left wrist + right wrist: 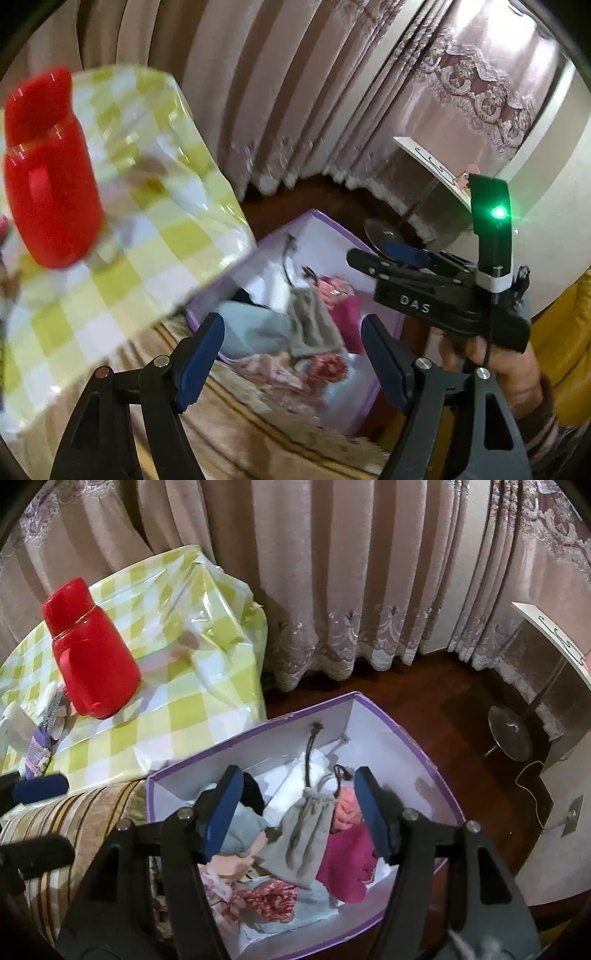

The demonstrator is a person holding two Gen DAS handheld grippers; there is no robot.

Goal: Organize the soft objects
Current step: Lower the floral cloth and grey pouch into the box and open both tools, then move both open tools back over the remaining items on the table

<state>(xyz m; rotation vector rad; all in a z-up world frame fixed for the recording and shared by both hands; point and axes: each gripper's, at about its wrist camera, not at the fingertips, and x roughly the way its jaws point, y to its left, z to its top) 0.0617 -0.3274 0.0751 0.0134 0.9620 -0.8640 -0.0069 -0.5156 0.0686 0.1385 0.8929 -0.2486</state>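
Box: purple-rimmed cardboard box [388, 716], white inside, on dark wood floor next to striped sofa edge [74, 823]. Open top.
Contents: soft items piled inside – grey drawstring pouch [303, 834] on top, centre, cords trailing toward back wall; magenta cloth [347, 864] just right of pouch, touching it; pink knit piece [347, 808] above magenta; pale blue cloth [240, 827] left of pouch; red-floral fabric [269, 901] at near end; white cloth [295, 782] beneath, toward back. Black item behind left pad, partly hidden.
Right gripper [297, 816]: over box, angled down. Jaws well apart, nothing between pads; pouch lies below the gap, not gripped. Also seen in left wrist view [384, 254], held by a hand [498, 354], green light on.
Left gripper [291, 362]: jaws wide apart, empty. Aimed at box [325, 218] from sofa side; view blurred.
Table: yellow-white check plastic cover [177, 701], left of box. Red flask [88, 650] upright on it.
Backdrop: beige curtains [332, 572] to floor; lamp base [509, 734] at right on floor.
Person: yellow garment [569, 332] at right edge, left wrist view.
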